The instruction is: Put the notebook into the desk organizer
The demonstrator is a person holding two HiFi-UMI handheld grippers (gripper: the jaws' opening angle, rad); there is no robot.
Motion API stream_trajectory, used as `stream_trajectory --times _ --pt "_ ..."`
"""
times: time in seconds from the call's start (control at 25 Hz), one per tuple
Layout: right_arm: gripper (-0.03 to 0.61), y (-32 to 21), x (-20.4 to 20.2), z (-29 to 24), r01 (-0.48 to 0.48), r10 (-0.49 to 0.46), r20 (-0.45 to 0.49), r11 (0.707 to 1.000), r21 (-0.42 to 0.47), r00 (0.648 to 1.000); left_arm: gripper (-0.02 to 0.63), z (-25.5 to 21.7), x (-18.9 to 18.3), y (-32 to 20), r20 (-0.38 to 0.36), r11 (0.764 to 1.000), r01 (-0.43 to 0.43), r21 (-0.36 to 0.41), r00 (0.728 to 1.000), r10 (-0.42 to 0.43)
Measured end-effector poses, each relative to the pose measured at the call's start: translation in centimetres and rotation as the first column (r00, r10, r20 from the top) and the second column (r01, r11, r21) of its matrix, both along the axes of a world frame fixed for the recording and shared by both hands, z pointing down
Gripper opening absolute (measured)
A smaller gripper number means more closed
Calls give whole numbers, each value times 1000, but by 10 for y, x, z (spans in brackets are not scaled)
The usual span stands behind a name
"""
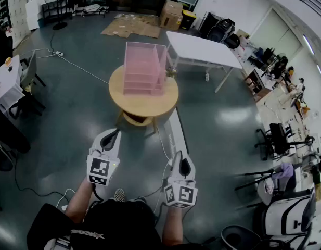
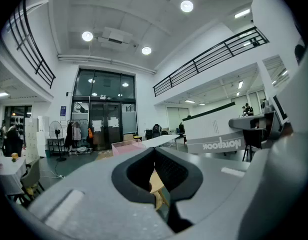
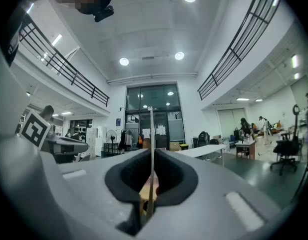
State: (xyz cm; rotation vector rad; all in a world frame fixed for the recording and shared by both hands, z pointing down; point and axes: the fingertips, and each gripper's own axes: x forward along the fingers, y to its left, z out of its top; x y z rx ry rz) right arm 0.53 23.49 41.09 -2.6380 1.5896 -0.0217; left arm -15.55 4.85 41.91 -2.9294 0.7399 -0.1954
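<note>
Two grippers sit low in front of you, both aimed roughly level toward the round wooden table (image 1: 147, 104). Your right gripper (image 1: 183, 164) has its jaws closed on the notebook (image 1: 174, 133), which stands on edge and runs forward from the jaws toward the table; in the right gripper view it shows only as a thin upright line (image 3: 151, 129). From the left gripper view you see its white cover side-on (image 2: 213, 134), off to the right. Your left gripper (image 1: 112, 138) has its jaws together with nothing between them. Ahead, the pink desk organizer (image 1: 144, 69) stands on the round table, well apart from the notebook. A white table (image 1: 202, 48) stands behind it.
</note>
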Motion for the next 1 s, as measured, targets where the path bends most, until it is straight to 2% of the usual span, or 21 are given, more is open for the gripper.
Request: stream_trajectory --times 0.6,0.8,1.0 --pt "12 -19 -4 -4 18 -18 -27 1000 4 999 11 2 -10 -22 -9 1000 28 -7 1000 -28" --pt "12 -44 9 -3 49 -48 -25 999 6 999 11 3 -3 -41 -2 998 57 -8 998 -57" --pt "12 -75 42 4 86 -86 -14 996 6 996 11 10 20 -65 13 995 97 -11 995 -96"
